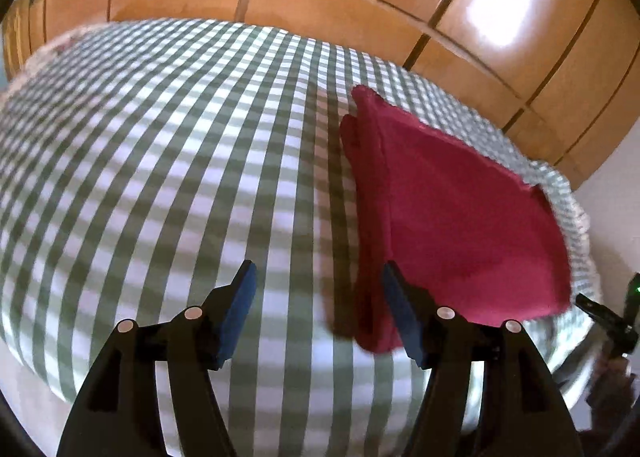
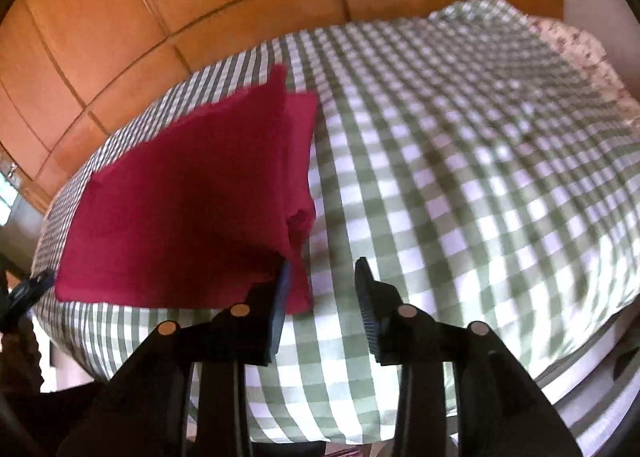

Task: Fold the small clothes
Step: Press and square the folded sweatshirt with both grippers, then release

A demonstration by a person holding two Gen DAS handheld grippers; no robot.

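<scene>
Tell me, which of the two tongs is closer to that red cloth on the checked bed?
It is close to a tie. The right tongs have one pad at the red cloth's near corner; the left tongs have one pad overlapping its near edge. Both stand open, gripping nothing.

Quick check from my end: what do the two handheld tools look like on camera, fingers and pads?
Both match: the left tool and right tool have black plastic fingers, each with two round pale pivot caps, and flat blue pads. The right tool's pad shows a ribbed face.

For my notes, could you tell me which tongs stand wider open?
The left tongs: they gape wide, while the right tongs stand clearly narrower; neither grips the red cloth.
</scene>
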